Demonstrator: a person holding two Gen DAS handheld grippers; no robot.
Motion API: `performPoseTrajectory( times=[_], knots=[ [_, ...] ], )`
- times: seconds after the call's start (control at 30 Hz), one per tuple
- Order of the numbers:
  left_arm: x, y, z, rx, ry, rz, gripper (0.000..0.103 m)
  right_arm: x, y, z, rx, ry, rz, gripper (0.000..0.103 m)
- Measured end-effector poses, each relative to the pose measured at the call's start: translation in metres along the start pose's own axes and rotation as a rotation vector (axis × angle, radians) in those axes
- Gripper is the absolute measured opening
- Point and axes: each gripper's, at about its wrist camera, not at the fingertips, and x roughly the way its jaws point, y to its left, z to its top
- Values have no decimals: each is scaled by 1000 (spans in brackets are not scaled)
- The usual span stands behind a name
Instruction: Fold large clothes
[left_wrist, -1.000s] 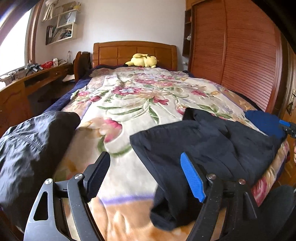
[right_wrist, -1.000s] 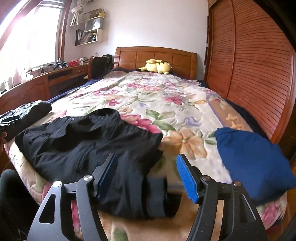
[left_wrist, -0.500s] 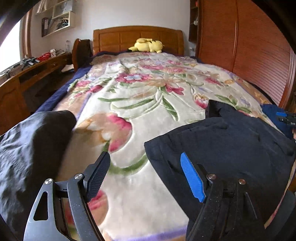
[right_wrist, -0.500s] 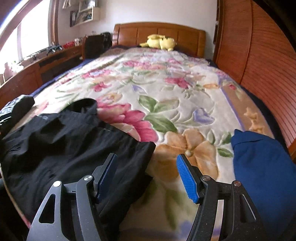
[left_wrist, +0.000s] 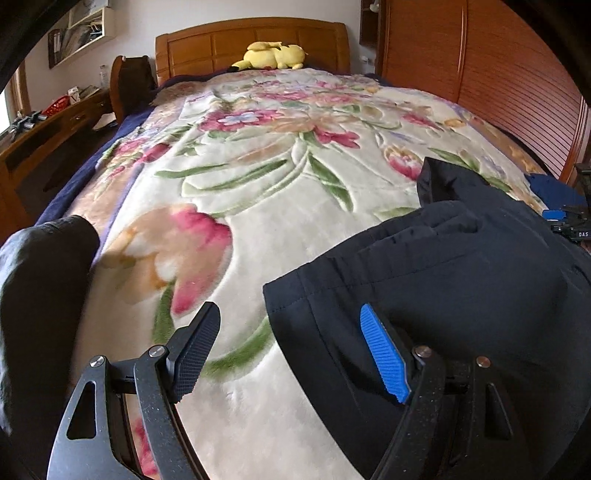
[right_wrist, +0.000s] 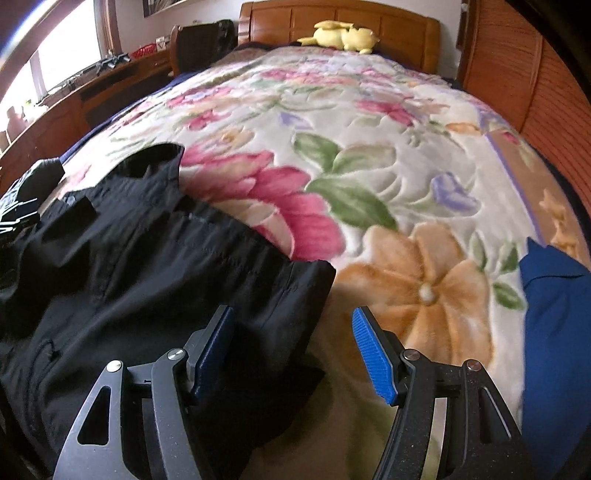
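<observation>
Bedroom surroundings frame both views: a floral blanket (left_wrist: 280, 192) covers a wooden bed, a carved headboard (left_wrist: 251, 44) stands at the far end with a yellow plush toy (left_wrist: 273, 55) lying against it, slatted wooden wardrobe doors (left_wrist: 498, 74) run along the right side, and a wooden desk (left_wrist: 48, 136) lines the left wall under a window.

On the near end of the blanket lies the black garment (left_wrist: 461, 269), spread out with its collar (right_wrist: 155, 158) toward the headboard and several creases across its body; a folded blue garment (right_wrist: 557, 332) sits just beside it on the right edge of the bed, apart from it; another dark garment (left_wrist: 40, 295) is heaped at the left edge.

The left gripper (left_wrist: 291, 350) tilts downward over the black garment's left hem; its jaws stand wide with nothing pinched between them, the black pad (left_wrist: 195, 350) over bare blanket and the blue pad (left_wrist: 384, 358) over the cloth; whether that pad touches the fabric cannot be told.

The right gripper (right_wrist: 291, 354) likewise angles down at the garment's right corner; its jaws are spread, the left pad (right_wrist: 214, 350) above the black fabric, the right pad (right_wrist: 373, 358) above the blanket, the garment's edge lying between them, ungripped.
</observation>
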Motion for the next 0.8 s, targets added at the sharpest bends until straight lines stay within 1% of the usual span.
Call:
performPoseTrajectory(
  times=[0.1, 0.23, 0.27, 0.3, 0.33, 0.37, 0.4, 0.43, 0.47, 0.5, 0.53, 0.6, 0.63, 0.73, 0.8],
  knots=[
    [7, 2, 0, -5, 21, -12, 79, 12, -2, -1, 11, 34, 25, 68],
    [12, 6, -1, -21, 45, -48, 78, 18, -6, -2, 26, 38, 47, 67],
    [13, 6, -1, -23, 47, -57, 76, 18, -6, -2, 23, 36, 61, 59],
    [14, 6, 0, -24, 50, -69, 71, 18, -5, -3, 17, 35, 85, 52],
    [15, 6, 0, -25, 53, -96, 65, 17, -3, -3, 3, 33, 105, 40],
    [15, 6, 0, -26, 53, -112, 62, 16, 1, -4, -23, 32, 105, 30],
    [16, 5, 0, -24, 56, -121, 58, 15, 5, -4, -50, 38, 95, 25],
    [15, 4, 0, -18, 58, -131, 52, 14, 8, -4, -76, 40, 75, 15],
    [15, 2, 0, -12, 58, -135, 49, 12, 11, -3, -92, 39, 63, 11],
    [15, 1, 0, -5, 58, -139, 41, 10, 12, -2, -100, 33, 59, 10],
    [14, -2, 0, 5, 57, -151, 33, 5, 14, -1, -114, 15, 45, 6],
    [11, -7, 0, 28, 56, -155, 26, -5, 17, 2, -129, -29, 17, 5],
    [9, -9, 0, 43, 53, -155, 19, -13, 17, 3, -128, -58, 6, 5],
    [-1, -13, 2, 63, 25, -151, 10, -34, 17, 9, -125, -142, -26, 4],
    [-9, -16, 5, 75, -4, -130, 9, -49, 20, 15, -136, -201, -46, 4]
  ],
)
